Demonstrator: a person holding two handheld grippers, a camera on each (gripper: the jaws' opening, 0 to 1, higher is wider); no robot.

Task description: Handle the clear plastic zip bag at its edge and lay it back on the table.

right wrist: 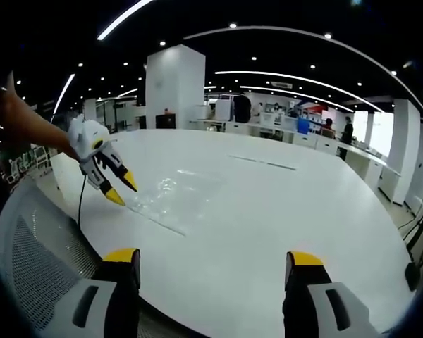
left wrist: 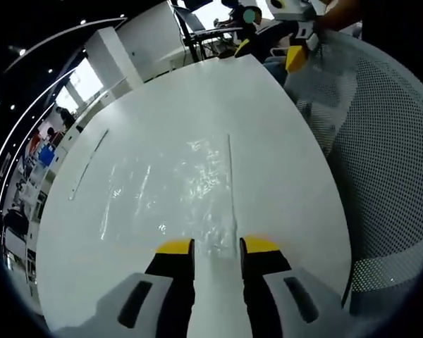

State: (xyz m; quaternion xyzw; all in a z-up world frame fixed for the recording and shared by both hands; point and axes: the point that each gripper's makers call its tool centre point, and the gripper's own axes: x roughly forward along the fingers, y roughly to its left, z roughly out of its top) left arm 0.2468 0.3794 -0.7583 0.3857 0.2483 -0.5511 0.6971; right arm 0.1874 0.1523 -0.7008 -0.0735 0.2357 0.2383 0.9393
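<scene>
The clear plastic zip bag [left wrist: 170, 191] lies flat on the white table [left wrist: 282, 141], its zip strip [left wrist: 231, 184] running along the right side. My left gripper [left wrist: 217, 246] stands open, low over the table, with its yellow tips at the bag's near edge and nothing clamped between them. In the right gripper view the left gripper [right wrist: 121, 190], held by a hand, has its tips at the bag [right wrist: 180, 193] by the table edge. My right gripper [right wrist: 215, 258] is wide open and apart from the bag, above the table's rim; it also shows far across the table [left wrist: 269, 53].
A grey mesh chair [left wrist: 388, 155] stands against the table edge beside both grippers, also seen as a chair back [right wrist: 35, 232]. A thin slot [right wrist: 261, 162] runs across the table's far part. Desks, a white pillar [right wrist: 173, 88] and distant people lie beyond.
</scene>
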